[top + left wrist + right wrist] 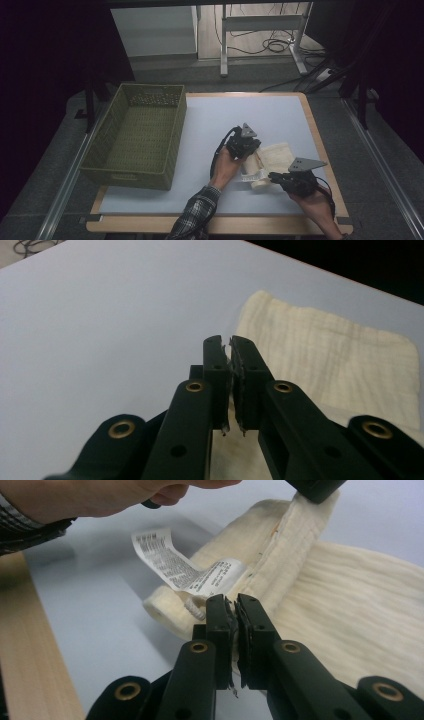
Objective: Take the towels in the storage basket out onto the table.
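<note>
- A cream cloth (274, 156) lies on the right half of the pale worktop (210, 125), partly folded, with a printed label (185, 567) sticking out of its near fold.
- The left claw (248, 145) sits at the cloth's left edge; in the left gripper view its jaws stand almost together, and I cannot tell whether any fabric is pinched between them.
- The right claw (274, 176) points at the cloth's near corner; in the right gripper view its jaws are nearly closed just short of the rolled edge, and a grip on the cloth cannot be confirmed.
- A green woven basket (172, 135) stands on the worktop's left side, well apart from the cloth.
- A plaid sleeve (197, 217) covers the left forearm.
</note>
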A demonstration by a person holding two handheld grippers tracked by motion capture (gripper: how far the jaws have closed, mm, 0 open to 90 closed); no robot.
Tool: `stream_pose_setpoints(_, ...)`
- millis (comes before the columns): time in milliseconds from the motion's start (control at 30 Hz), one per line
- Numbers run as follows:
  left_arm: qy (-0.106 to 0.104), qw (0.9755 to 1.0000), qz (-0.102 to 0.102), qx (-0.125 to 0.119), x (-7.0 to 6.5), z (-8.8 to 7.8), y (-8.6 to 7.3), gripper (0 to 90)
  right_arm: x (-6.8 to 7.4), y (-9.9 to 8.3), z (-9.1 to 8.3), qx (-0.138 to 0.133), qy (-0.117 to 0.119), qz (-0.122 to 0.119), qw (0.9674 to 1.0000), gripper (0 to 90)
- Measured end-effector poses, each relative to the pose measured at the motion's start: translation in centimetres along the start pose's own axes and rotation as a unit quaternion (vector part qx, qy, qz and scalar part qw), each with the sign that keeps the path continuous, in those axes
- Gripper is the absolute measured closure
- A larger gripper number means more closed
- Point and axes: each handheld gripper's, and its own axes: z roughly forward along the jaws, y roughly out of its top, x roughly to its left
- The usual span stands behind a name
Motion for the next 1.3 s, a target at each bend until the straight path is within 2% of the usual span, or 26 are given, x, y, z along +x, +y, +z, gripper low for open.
stream_pose_setpoints(267, -0.008, 0.9998, 0.014, 0.006, -0.7, 2.3, 1.8, 85.8, -2.1, -1.0, -1.6, -0.004, -0.022, 0.021, 0.9995, 84.6)
stream_pose_setpoints(600, -0.007, 0.9991, 0.037, 0.020, -1.5, 4.5, 3.9, 85.6, -3.6, -1.7, -2.7, 0.000, -0.045, 0.027, 0.9986, 84.5)
stream_pose_setpoints(767, -0.007, 0.9992, 0.030, 0.024, -1.7, 5.9, 4.1, 85.0, -4.3, -2.0, -2.7, 0.004, -0.053, 0.034, 0.9980, 84.2)
stream_pose_setpoints(833, -0.006, 0.9994, 0.025, 0.023, -1.7, 6.2, 3.9, 78.5, -4.6, -2.1, -2.5, 0.007, -0.054, 0.037, 0.9978, 83.7)
stream_pose_setpoints(867, -0.006, 0.9997, 0.017, 0.017, -1.7, 6.2, 3.9, 70.9, -4.7, -2.2, -2.4, 0.009, -0.056, 0.038, 0.9977, 83.2)
stream_pose_setpoints(933, 0.000, 0.9997, 0.019, 0.015, -1.6, 6.0, 3.8, 61.9, -4.9, -2.4, -2.3, 0.013, -0.063, 0.035, 0.9973, 81.1)
stream_pose_setpoints(1067, 0.012, 0.9999, 0.009, 0.004, -1.3, 5.3, 3.7, 53.6, -5.4, -2.8, -2.7, 0.017, -0.081, 0.038, 0.9959, 73.3)
stream_pose_setpoints(1300, 0.024, 0.9997, -0.006, -0.003, -0.1, 3.7, 3.3, 41.7, -6.3, -3.8, -4.5, 0.021, -0.103, 0.054, 0.9930, 72.0)
